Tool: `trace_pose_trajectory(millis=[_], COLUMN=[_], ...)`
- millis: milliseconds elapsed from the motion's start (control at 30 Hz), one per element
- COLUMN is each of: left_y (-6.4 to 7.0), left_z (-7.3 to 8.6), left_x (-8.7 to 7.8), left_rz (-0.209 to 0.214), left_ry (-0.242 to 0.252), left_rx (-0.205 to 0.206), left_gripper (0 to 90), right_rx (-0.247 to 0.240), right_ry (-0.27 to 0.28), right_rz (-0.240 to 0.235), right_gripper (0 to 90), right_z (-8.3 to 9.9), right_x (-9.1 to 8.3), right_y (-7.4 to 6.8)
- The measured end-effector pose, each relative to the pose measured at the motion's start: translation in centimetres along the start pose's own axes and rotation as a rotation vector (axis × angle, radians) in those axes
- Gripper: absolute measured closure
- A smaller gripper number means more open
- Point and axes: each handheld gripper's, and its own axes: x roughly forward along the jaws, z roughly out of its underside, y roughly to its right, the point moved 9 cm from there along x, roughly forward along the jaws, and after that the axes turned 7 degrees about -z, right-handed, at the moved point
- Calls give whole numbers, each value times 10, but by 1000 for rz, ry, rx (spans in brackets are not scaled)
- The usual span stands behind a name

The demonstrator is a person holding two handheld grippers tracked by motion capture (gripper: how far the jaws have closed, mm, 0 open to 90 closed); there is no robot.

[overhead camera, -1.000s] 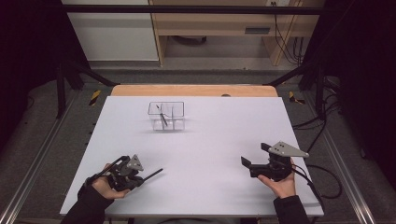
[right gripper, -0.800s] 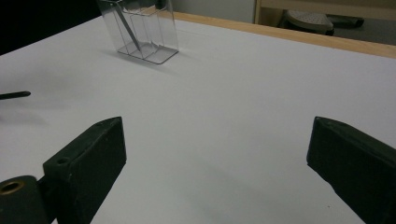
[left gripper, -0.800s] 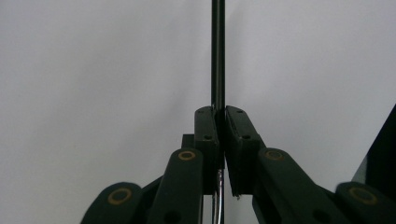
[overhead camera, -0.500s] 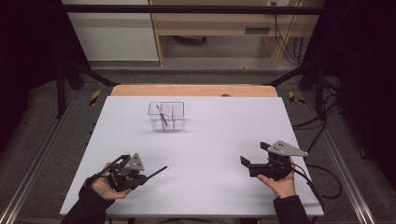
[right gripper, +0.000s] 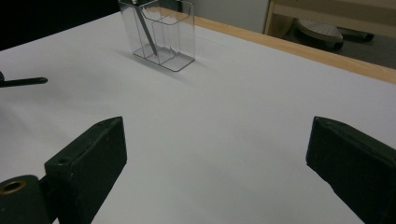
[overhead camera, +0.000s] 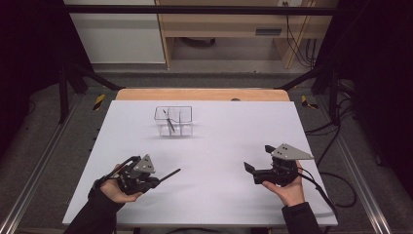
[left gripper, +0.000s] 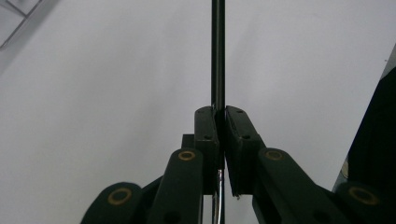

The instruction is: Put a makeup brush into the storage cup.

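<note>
White and matte, the table has a wooden far edge; grey floor lies beyond. A clear plastic organizer holds one pen. The left hand-held gripper clamps a thin black pen; the right hand-held gripper gapes wide, holding nothing.

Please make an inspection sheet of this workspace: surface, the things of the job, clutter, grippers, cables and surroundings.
Surface: white table top, wooden edge at the far side.
Job's things: thin black pen clamped in the left gripper, sticking out forward; clear divided holder at the far middle, one dark pen leaning inside it.
Clutter: nothing seen.
Grippers: left gripper shut on the black pen; right gripper open, holding nothing, jaws wide apart above the table.
Cables: black cable trailing from the right gripper; more cables on the floor at the right.
Surroundings: dark frame bars, wooden furniture behind the table.
</note>
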Motion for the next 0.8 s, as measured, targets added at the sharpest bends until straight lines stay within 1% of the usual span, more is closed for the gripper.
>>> trace_pose_trajectory(millis=[100, 233, 400, 500, 567, 600, 633, 800], left_y=[1, 3, 3, 3, 4, 4, 5, 7], left_z=[-6, -13, -22, -29, -33, -35, -38, -49], left_x=[0, 2, 2, 3, 3, 3, 3, 2], left_rz=[7, 24, 36, 46, 41, 47, 46, 46], left_ry=[15, 21, 31, 26, 29, 24, 30, 31], left_rx=[3, 16, 21, 38, 41, 52, 50, 80], left_gripper=[842, 842, 842, 842, 842, 842, 842, 842], right_rx=[-23, -48, -79, -97, -111, -118, -126, -162], right_ry=[-12, -33, -57, -72, -85, -89, -95, -117], right_rz=[-4, -9, -11, -13, -17, -17, -19, -33], right_gripper=[56, 57, 59, 61, 62, 62, 62, 62], right_z=[-6, -11, -15, -18, -20, -21, -23, -28], right_x=[2, 4, 6, 7, 7, 8, 8, 11], right_y=[-4, -8, -12, -14, -17, -18, -19, -28])
